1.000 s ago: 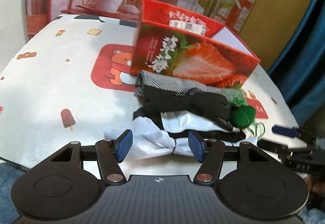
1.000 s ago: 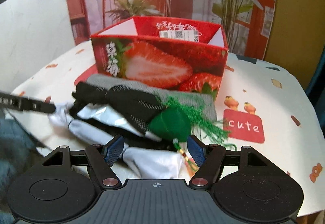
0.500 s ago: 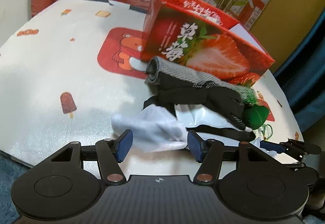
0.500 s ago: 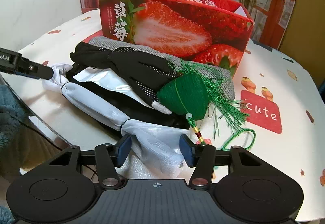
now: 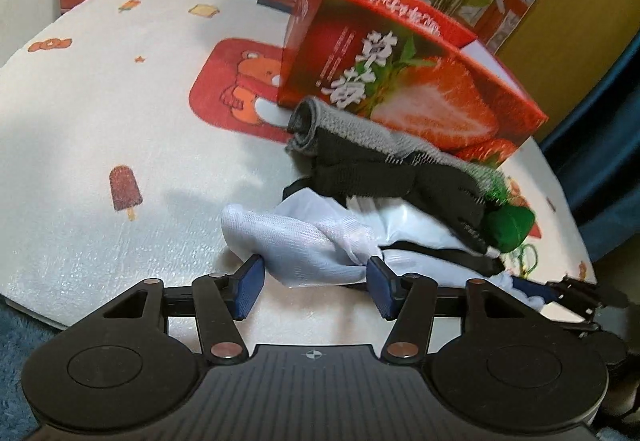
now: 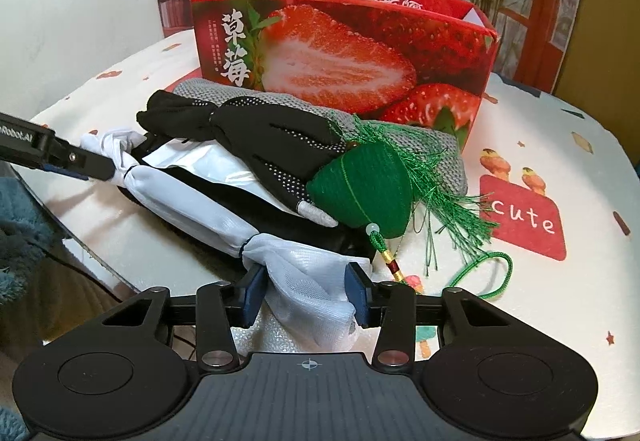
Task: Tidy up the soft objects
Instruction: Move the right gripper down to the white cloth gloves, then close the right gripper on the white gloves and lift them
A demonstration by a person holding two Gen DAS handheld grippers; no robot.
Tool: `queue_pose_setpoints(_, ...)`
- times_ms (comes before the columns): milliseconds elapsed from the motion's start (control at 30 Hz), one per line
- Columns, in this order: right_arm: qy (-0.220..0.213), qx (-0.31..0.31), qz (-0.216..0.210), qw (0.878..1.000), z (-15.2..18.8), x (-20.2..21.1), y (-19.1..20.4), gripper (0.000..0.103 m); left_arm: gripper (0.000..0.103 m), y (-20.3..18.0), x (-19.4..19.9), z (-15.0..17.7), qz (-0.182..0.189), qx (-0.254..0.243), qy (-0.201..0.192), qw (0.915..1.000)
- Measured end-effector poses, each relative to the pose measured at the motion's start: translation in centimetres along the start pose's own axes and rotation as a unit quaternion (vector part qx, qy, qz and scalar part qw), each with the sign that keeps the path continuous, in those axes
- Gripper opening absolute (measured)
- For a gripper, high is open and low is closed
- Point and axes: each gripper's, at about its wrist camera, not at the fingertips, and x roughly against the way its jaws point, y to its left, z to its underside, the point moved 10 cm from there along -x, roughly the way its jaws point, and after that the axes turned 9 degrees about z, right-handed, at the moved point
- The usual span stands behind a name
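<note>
A long white cloth, tied off near both ends, lies along the front of a pile of soft things on the table. My right gripper has the cloth's near end bunched between its blue pads, and its jaws are closing on it. My left gripper straddles the other end; its jaws stand open with the fabric loosely filling the gap. Behind lie a black dotted glove, a green tasselled sachet and a grey knitted cloth. Each gripper shows in the other's view: left gripper, right gripper.
An open red strawberry box stands right behind the pile. A flat black-and-white packet lies under the glove. The table has a white cartoon-print cover; its front edge runs just below both grippers. A blue rug lies below.
Both grippers have sunk towards the white cloth's ends. The right jaws have narrowed onto the bunched end. The left jaws stand about as wide as before.
</note>
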Motion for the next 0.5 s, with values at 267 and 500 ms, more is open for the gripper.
queue_pose_setpoints(267,0.001,0.003,-0.001,1.000,0.0,-0.1,0.2,0.040,0.070,0.8,-0.5,-1.5,0.022,0.065,-0.023,0.9974)
queue_pose_setpoints(500,0.001,0.001,-0.004,1.000,0.0,-0.2,0.1,0.040,0.057,1.3,-2.0,-0.8,0.013,0.073,-0.004,0.9973)
